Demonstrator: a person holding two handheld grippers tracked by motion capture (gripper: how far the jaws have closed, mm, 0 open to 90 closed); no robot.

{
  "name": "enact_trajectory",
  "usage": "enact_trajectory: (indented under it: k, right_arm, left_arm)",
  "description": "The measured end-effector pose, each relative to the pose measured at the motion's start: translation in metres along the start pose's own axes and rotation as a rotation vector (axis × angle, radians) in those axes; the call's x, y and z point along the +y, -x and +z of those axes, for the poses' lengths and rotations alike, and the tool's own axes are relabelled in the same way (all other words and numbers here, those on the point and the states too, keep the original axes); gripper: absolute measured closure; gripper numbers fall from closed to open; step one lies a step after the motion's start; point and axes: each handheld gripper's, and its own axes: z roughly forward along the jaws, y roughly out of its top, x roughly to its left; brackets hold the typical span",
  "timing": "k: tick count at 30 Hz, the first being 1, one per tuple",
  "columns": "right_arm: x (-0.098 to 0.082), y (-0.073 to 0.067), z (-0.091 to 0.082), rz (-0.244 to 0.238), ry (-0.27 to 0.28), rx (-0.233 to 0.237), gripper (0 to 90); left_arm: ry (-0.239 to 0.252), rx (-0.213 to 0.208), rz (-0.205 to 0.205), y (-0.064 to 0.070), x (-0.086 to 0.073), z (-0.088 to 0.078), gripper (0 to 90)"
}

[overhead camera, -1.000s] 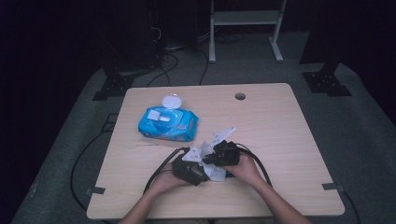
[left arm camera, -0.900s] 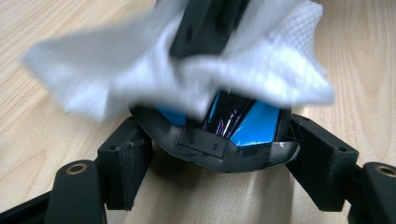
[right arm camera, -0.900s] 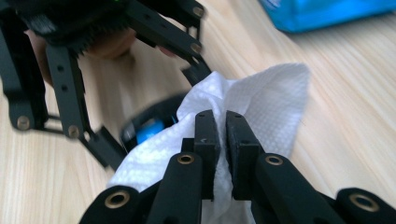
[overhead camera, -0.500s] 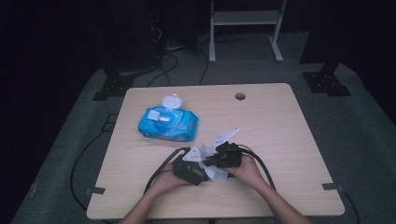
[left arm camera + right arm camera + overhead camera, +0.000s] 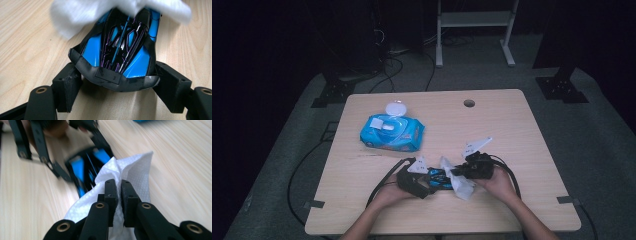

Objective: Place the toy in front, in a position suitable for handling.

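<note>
My right gripper (image 5: 464, 172), jaws clamped on the white wipe (image 5: 130, 173), has slid sideways across the blue-and-black toy car (image 5: 120, 47), so wiping is under way. My left gripper (image 5: 424, 181), jaws gripping the car's tail, steadies it on the tabletop (image 5: 512, 120). Wipes pack (image 5: 392, 132) at 11 o'clock.

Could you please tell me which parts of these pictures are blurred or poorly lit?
High view: the room around the pale wooden table is nearly black. Left gripper view: the white wipe is blurred, the glossy blue-and-black toy car sharp, with glints. Right gripper view: the car is smeared, the wipe crisp.
</note>
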Motion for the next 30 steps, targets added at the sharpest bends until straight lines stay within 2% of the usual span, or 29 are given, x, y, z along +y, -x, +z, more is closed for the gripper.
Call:
enact_trajectory:
  k: [2,4,7,10,15,17,18,21,23,24,26,27,28,29,30]
  right_arm:
    - [-0.016,0.006,-0.008,0.027,-0.023,-0.024,83.9]
    - [-0.026,0.01,-0.013,0.051,-0.018,-0.03,83.6]
    - [-0.037,0.015,-0.021,0.074,-0.017,-0.044,82.3]
    - [-0.041,0.018,-0.022,0.1,-0.008,-0.035,80.0]
    - [-0.044,0.021,-0.023,0.119,-0.001,-0.023,79.2]
    - [-0.045,0.021,-0.023,0.118,0.007,-0.023,79.2]
    - [-0.045,0.021,-0.023,0.118,0.007,-0.023,79.2]
    - [-0.045,0.02,-0.023,0.118,0.011,-0.025,79.2]
    - [-0.045,0.021,-0.023,0.117,0.011,-0.021,78.7]
    - [-0.045,0.021,-0.023,0.117,0.011,-0.021,78.7]
    - [-0.045,0.022,-0.024,0.128,0.008,-0.017,78.6]
    - [-0.045,0.022,-0.024,0.129,0.009,-0.016,78.6]
    - [-0.045,0.022,-0.024,0.129,0.009,-0.016,78.6]
    - [-0.045,0.023,-0.024,0.127,0.01,-0.016,78.6]
    - [-0.045,0.023,-0.024,0.127,0.01,-0.016,78.6]
  left_arm:
    - [0.001,-0.001,-0.001,0.0,0.0,0.0,26.3]
    - [0.001,-0.001,0.0,0.0,0.0,0.0,26.3]
    - [0.002,-0.005,-0.001,-0.001,-0.001,-0.001,26.2]
    - [0.002,-0.015,-0.01,-0.002,-0.001,-0.002,25.9]
    - [0.009,-0.043,-0.07,-0.009,-0.003,-0.009,20.9]
    - [0.057,-0.064,-0.123,-0.013,-0.003,-0.015,19.9]
    - [0.057,-0.064,-0.123,-0.013,-0.003,-0.015,19.8]
    - [0.095,-0.09,-0.195,-0.018,-0.002,-0.018,19.5]
    - [0.096,-0.117,-0.255,-0.021,0.0,-0.016,19.5]
    - [0.096,-0.117,-0.255,-0.021,0.0,-0.016,19.5]
    - [0.072,-0.132,-0.282,-0.022,-0.001,-0.015,19.6]
    - [0.06,-0.152,-0.303,-0.023,-0.001,-0.014,21.6]
    - [0.06,-0.152,-0.303,-0.023,-0.001,-0.014,22.5]
    - [0.055,-0.166,-0.328,-0.025,-0.002,-0.014,23.8]
    - [0.055,-0.166,-0.328,-0.025,-0.002,-0.014,25.5]
